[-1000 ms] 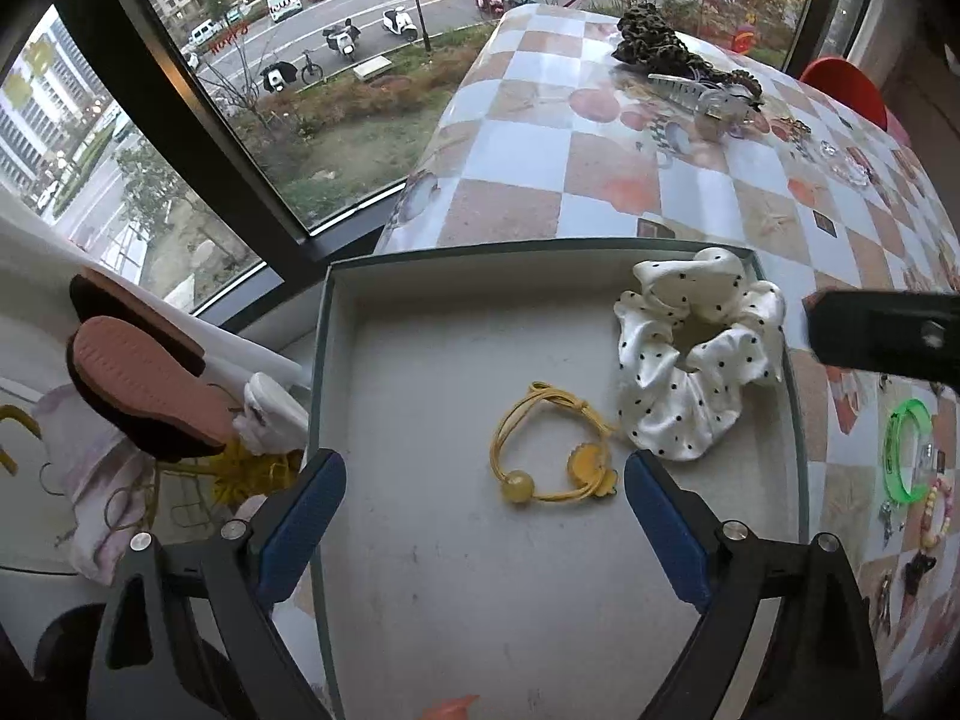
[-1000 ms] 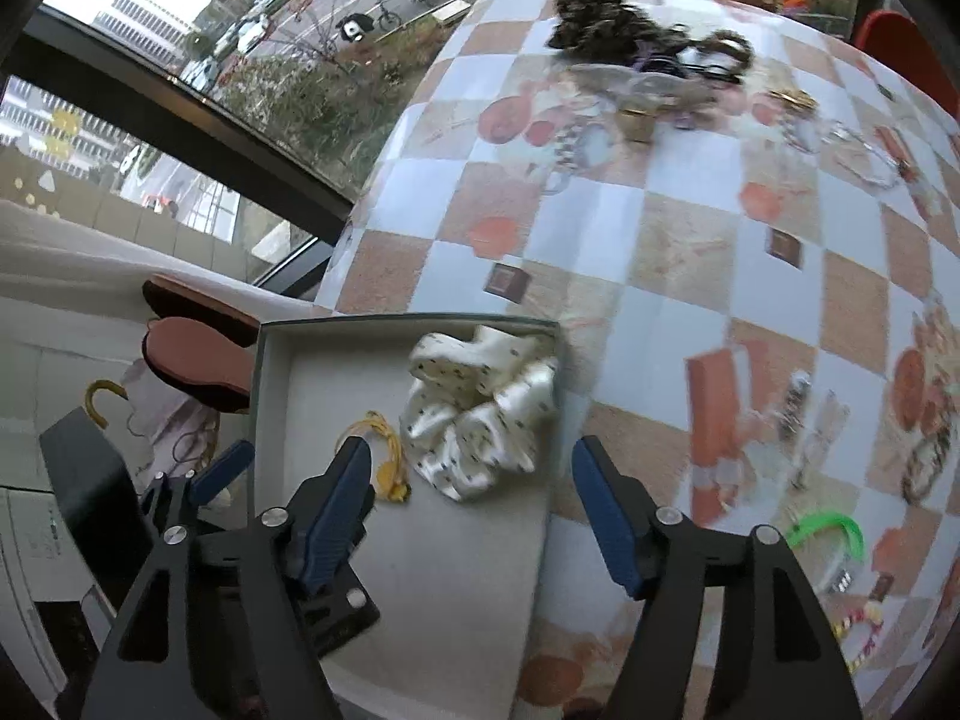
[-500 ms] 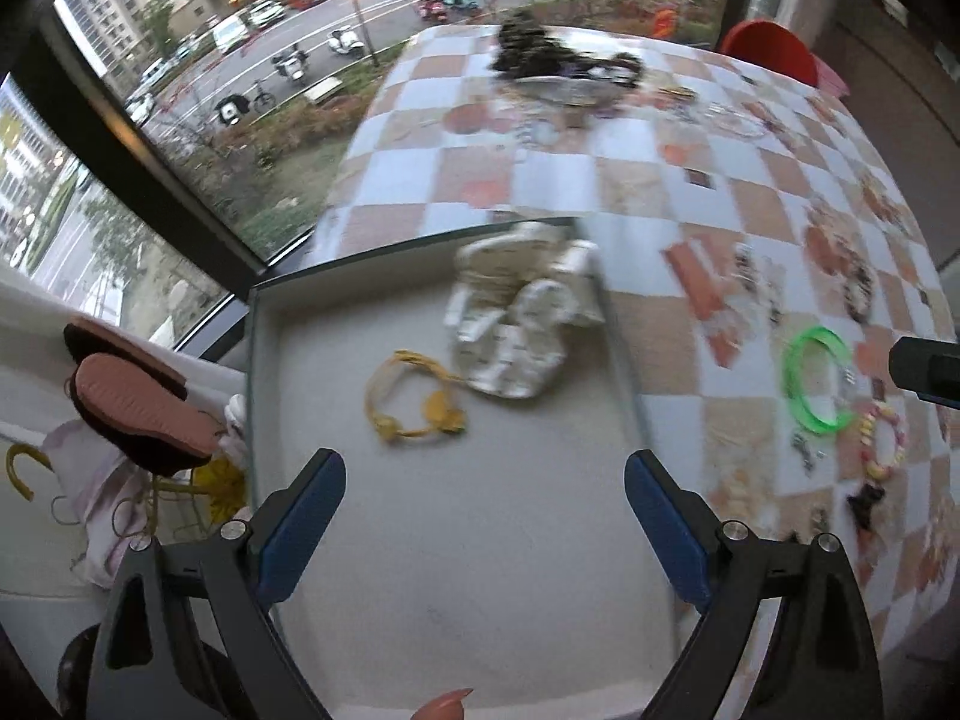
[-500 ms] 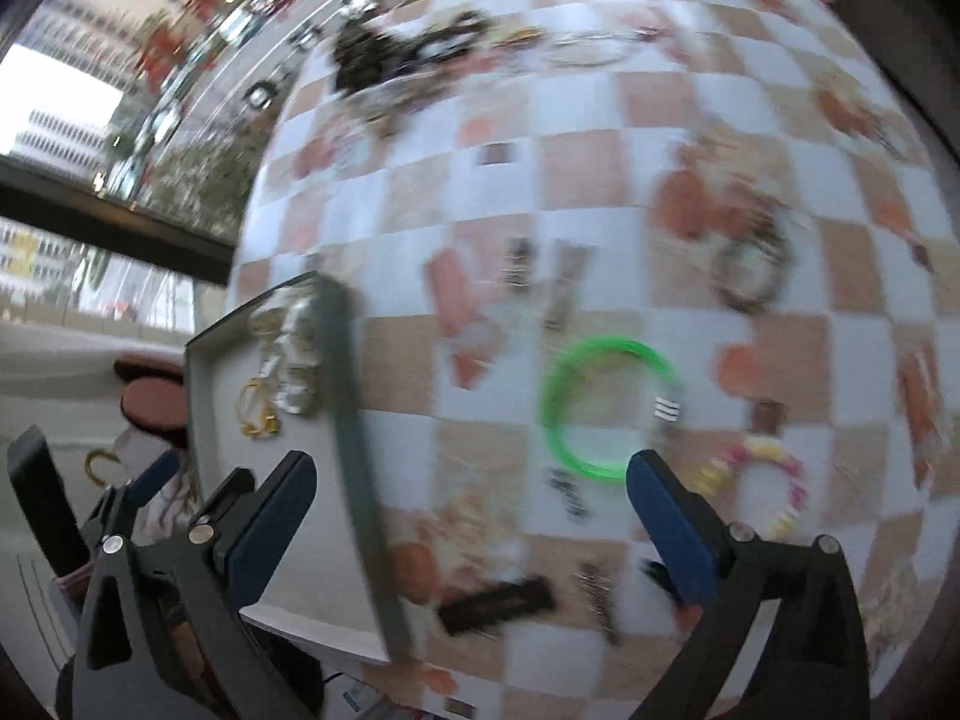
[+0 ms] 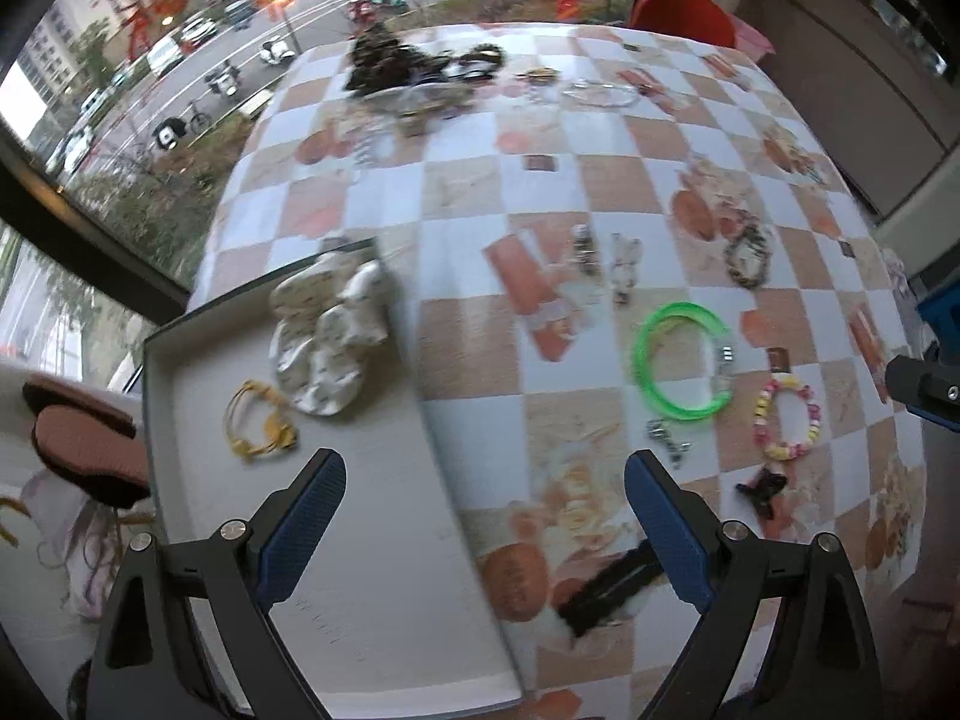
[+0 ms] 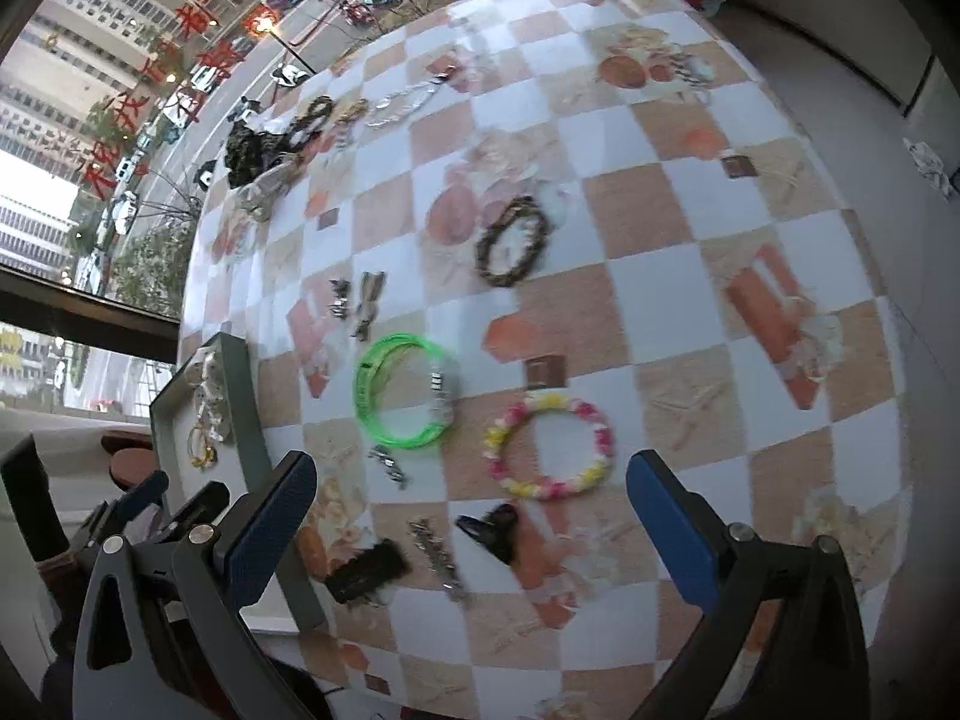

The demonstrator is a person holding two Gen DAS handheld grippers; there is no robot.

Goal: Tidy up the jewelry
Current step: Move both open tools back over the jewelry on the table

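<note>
Reaching for the next piece: both tools, right tool (image 6: 468,534) and left tool (image 5: 483,525), hang spread and empty above the table (image 6: 690,222). The beaded bracelet (image 6: 549,444) likely comes next, needing a descent and pinch before transfer to the tray (image 5: 360,600).

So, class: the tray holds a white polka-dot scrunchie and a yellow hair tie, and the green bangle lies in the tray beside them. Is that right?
Not quite. The green bangle lies on the checked tablecloth, outside the tray, as the left wrist view shows. The white polka-dot scrunchie and yellow hair tie are in the tray.
</note>
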